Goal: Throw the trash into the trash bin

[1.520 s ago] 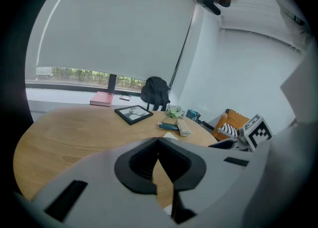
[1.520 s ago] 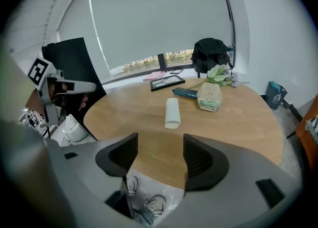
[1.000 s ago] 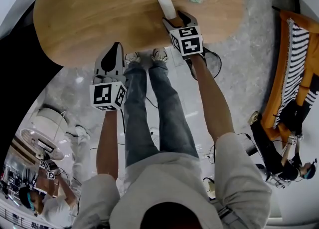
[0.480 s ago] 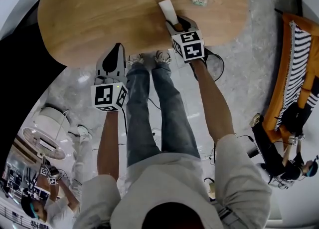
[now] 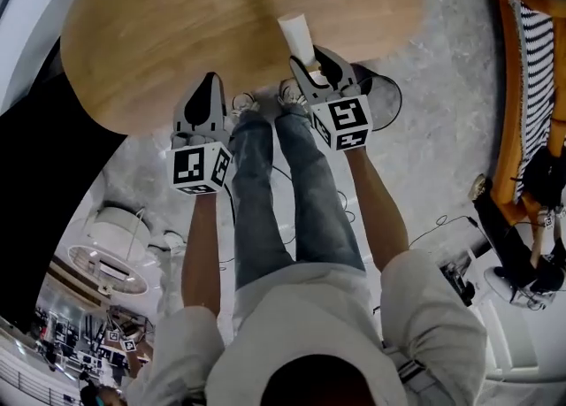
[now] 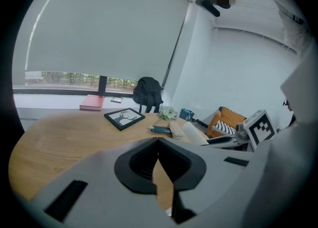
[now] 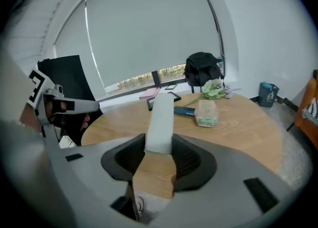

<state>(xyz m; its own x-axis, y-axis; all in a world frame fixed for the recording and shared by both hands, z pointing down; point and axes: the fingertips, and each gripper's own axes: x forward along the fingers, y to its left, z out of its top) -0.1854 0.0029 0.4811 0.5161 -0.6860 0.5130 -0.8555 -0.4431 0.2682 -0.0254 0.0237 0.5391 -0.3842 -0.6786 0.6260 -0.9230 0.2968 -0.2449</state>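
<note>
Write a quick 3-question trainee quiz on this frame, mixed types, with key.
1. True or false: the left tool holds something.
2. What is in the right tool? A) book B) white box C) frame
3. Fill in: in the right gripper view, the packet lies just right of the dark ____.
Key: 1 false; its jaws are together with nothing between them. 2 B; the jaws have just been closing and now clamp the white box. 3 book.
</note>
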